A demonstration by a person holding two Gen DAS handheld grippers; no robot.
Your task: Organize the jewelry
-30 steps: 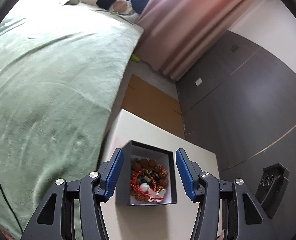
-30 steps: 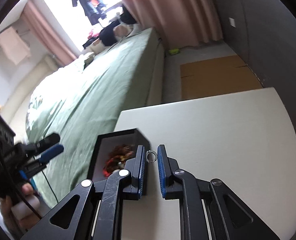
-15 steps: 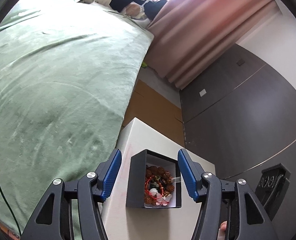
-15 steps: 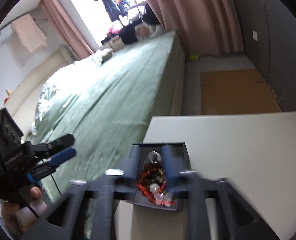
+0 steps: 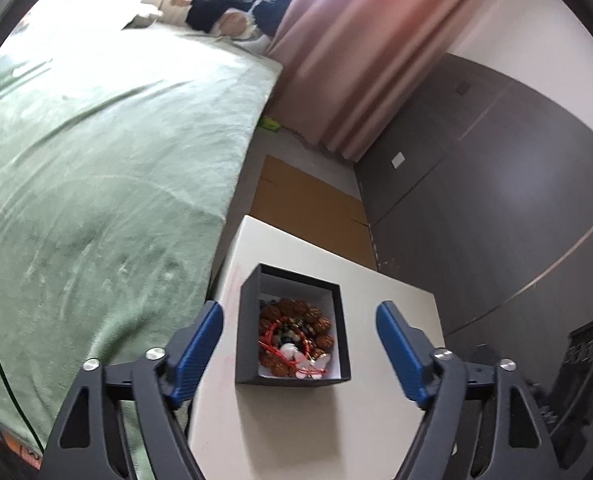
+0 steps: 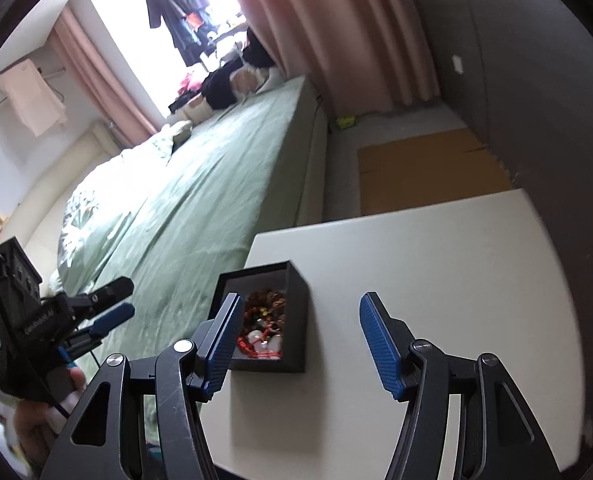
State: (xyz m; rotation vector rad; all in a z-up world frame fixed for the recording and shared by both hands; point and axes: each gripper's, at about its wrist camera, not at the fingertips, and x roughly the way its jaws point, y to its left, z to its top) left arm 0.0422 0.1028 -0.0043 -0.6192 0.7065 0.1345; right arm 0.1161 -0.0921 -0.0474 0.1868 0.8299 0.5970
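White lettering runs along the left gripper (image 6: 114, 312) body at nine o'clock, too blurred to read.

Green-covered bed (image 5: 96, 152), pink curtains (image 5: 360, 52), dark wall panels (image 5: 496, 200) — bright window (image 6: 144, 32).

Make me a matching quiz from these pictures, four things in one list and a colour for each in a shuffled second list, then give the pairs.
Things:
1. box
2. bedspread
3. curtain
4. table

Colours:
A. pink
B. white
C. black
D. green

Pairs: 1-C, 2-D, 3-A, 4-B
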